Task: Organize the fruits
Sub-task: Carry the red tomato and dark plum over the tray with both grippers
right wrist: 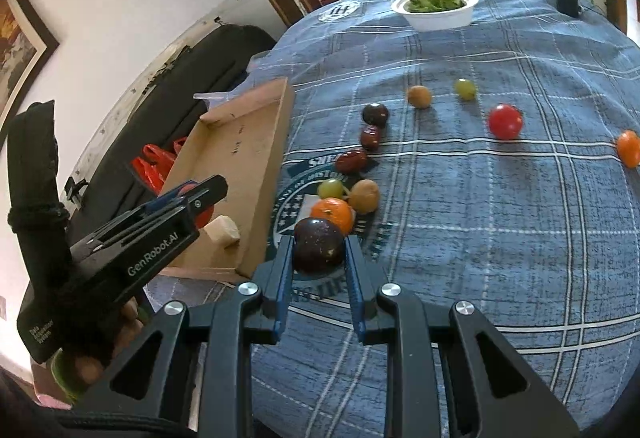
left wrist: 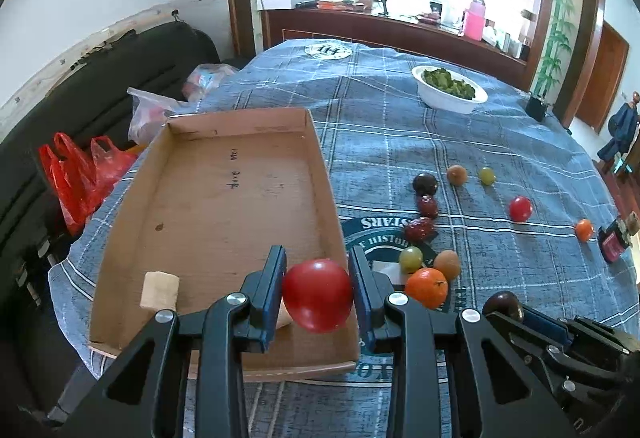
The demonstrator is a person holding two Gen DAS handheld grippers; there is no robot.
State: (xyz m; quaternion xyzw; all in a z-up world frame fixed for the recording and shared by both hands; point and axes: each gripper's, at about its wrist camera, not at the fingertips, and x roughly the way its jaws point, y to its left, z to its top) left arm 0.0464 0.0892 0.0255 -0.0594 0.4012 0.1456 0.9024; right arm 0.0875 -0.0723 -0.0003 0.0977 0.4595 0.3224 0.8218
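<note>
My left gripper (left wrist: 318, 288) is shut on a red tomato (left wrist: 318, 294) and holds it over the near right corner of the open cardboard tray (left wrist: 224, 194). My right gripper (right wrist: 319, 258) is shut on a dark purple plum (right wrist: 319, 244), held just above the blue checked tablecloth, right of the tray (right wrist: 256, 142). Loose fruit lies on the cloth: an orange (right wrist: 332, 212), a brown fruit (right wrist: 364, 195), a green grape (right wrist: 331, 188), dark red dates (right wrist: 352, 160), another plum (right wrist: 375, 114), a second tomato (right wrist: 505, 121) and a small orange (right wrist: 628, 148).
A pale wedge-shaped block (left wrist: 160, 291) lies in the tray's near left corner. A white bowl of greens (left wrist: 450, 88) stands at the far side. Red plastic bags (left wrist: 80, 178) and a black sofa sit left of the table. A small dark box (left wrist: 614, 240) sits at the right edge.
</note>
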